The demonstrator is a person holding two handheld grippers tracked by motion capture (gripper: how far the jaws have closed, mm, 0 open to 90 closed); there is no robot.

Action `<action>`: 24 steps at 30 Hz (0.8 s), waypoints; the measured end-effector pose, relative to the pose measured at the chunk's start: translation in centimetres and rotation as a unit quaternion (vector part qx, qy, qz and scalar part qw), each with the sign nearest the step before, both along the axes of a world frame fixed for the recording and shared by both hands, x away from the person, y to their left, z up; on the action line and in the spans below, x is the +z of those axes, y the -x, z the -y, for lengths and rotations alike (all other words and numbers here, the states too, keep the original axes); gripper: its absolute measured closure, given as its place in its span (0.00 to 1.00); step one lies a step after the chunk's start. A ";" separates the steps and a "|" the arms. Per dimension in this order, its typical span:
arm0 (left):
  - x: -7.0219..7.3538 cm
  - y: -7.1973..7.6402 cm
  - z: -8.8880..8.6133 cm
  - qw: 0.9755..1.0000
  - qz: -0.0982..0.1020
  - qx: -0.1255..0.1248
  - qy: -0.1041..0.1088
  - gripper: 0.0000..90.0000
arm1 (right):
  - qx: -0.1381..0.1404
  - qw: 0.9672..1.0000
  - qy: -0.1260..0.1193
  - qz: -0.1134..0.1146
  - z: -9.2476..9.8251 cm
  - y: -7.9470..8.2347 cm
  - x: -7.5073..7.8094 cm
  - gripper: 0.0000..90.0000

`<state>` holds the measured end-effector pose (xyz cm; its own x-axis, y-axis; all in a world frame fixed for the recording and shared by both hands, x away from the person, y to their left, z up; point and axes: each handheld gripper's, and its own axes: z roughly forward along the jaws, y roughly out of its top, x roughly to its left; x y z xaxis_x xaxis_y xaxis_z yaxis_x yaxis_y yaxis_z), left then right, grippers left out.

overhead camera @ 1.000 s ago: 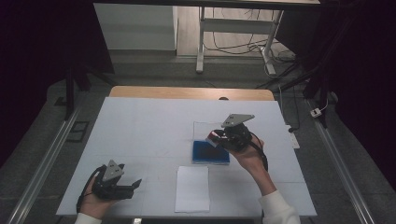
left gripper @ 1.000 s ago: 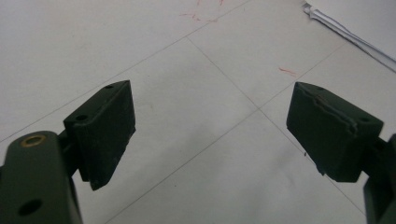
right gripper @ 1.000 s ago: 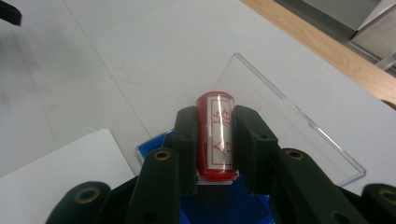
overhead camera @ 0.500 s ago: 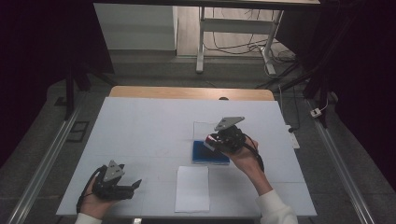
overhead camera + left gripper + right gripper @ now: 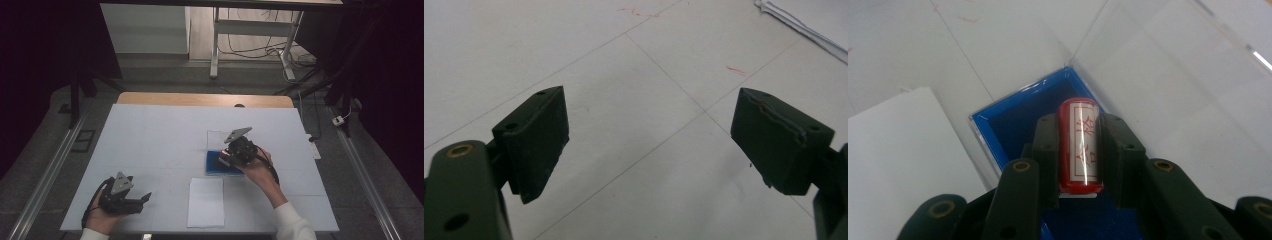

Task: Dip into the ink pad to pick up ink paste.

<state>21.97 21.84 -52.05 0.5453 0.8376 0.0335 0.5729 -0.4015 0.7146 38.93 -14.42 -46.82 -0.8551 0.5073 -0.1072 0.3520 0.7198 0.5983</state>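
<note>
My right gripper (image 5: 1077,152) is shut on a red cylindrical stamp (image 5: 1078,145) with a white label and red characters, held just over the blue ink pad box (image 5: 1013,120). From above, the right gripper (image 5: 226,159) hovers at the blue box (image 5: 216,166), whose clear lid (image 5: 220,137) stands open behind it. A white sheet of paper (image 5: 206,201) lies in front of the box. My left gripper (image 5: 144,199) rests at the table's near left, open, its pads (image 5: 536,135) wide apart over bare table.
The white table top (image 5: 160,135) has faint grid lines and a wooden strip along its far edge. A paper edge (image 5: 804,30) shows in the left gripper view's top right corner. Cables and a frame leg (image 5: 216,40) lie on the floor beyond.
My right gripper has come down and slightly nearer with the stamp, closing on the blue box. The left gripper has stayed put.
</note>
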 end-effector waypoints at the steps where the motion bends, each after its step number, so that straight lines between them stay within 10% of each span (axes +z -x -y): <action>1: 0.0 0.0 0.0 1.000 0.001 0.000 0.001 0.18 | -0.001 1.000 0.004 -0.001 -0.1 0.0 -0.1 0.78; 24: -0.1 0.0 0.0 1.000 -0.003 -0.004 -0.001 0.18 | -0.014 0.999 0.016 -0.025 -0.4 -0.6 -0.6 0.78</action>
